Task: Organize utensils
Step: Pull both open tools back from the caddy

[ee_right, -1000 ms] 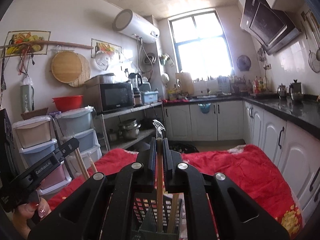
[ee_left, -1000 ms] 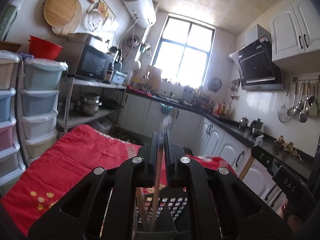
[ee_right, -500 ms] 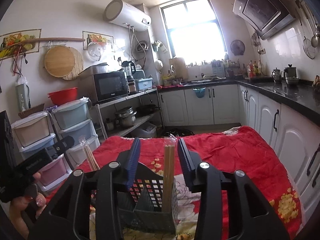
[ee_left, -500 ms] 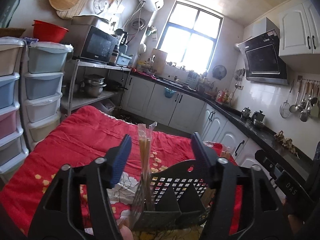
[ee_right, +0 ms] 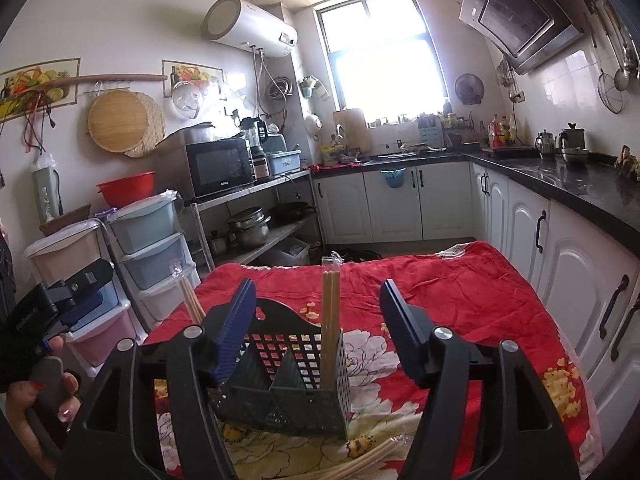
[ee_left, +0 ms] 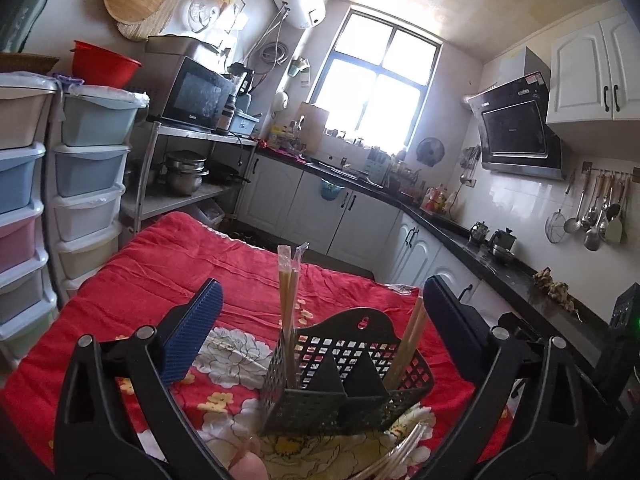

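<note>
The left tool [ee_left: 320, 316] is held low and nearly level over the table [ee_left: 132, 292], and its two blue-padded fingers [ee_left: 192, 328] are spread wide and grasp nothing. The right tool [ee_right: 318, 330] has the same pose beside it: low, pointing forward, fingers [ee_right: 236, 328] wide apart and released. In the right wrist view the left tool shows at the left edge, held by a hand [ee_right: 52, 396] with painted nails.

Between the fingers of both tools stands one black utensil holder [ee_left: 344, 380] with perforated walls and inner dividers. It rests upright on the table. Two packs of wooden chopsticks in clear wrap stand in it. One pack [ee_left: 289, 304] is in the left end compartment and stands almost straight. The other pack [ee_left: 408, 340] is in the right end compartment and leans to the right. More wrapped chopsticks [ee_right: 360, 464] lie flat on the table in front of the holder; I cannot count them.

The table is covered with a red cloth [ee_right: 460, 292] with flower print. The room is a kitchen: white cabinets [ee_right: 400, 204] under a dark counter, a bright window [ee_left: 380, 88], a microwave [ee_right: 220, 168] on a metal shelf, and stacked plastic drawers [ee_left: 88, 180] at the left.
</note>
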`<state>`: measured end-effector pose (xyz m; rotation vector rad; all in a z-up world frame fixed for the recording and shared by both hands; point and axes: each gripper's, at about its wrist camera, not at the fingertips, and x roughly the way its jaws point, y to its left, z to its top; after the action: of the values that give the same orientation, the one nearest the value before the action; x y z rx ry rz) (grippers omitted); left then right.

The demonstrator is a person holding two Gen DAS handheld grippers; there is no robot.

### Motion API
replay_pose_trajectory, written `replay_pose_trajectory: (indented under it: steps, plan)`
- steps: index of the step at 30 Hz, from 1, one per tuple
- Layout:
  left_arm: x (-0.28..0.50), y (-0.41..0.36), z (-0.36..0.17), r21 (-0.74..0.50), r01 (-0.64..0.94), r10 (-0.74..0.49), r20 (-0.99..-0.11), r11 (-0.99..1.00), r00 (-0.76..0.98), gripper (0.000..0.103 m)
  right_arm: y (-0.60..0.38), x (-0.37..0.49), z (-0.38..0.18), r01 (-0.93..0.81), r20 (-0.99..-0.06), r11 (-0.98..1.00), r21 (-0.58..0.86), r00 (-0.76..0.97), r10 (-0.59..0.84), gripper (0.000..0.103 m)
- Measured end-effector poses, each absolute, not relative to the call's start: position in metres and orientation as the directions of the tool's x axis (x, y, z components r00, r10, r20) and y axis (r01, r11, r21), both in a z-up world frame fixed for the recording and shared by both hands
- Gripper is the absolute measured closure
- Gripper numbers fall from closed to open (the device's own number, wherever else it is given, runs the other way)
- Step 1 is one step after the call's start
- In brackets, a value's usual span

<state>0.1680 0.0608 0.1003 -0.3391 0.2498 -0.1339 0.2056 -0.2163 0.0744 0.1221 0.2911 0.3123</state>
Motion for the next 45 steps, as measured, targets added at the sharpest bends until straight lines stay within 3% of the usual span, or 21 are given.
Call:
replay_pose_trajectory:
  steps: [16,45]
  plan:
    - [0.140,0.067,0.087,-0.358,0.065,-0.162,-0.250,0.931,0.955,0.011,-0.217,0.173,0.082,-0.304,-0.250,0.946,0.116,0.912,0.324,0.034]
    - [0.116,0.075,0.051,-0.373,0.026,-0.165,-0.344,0.927,0.924,0.011,-0.213,0.151,0.042,-0.334,-0.386,0.937,0.102,0.855,0.347,0.032]
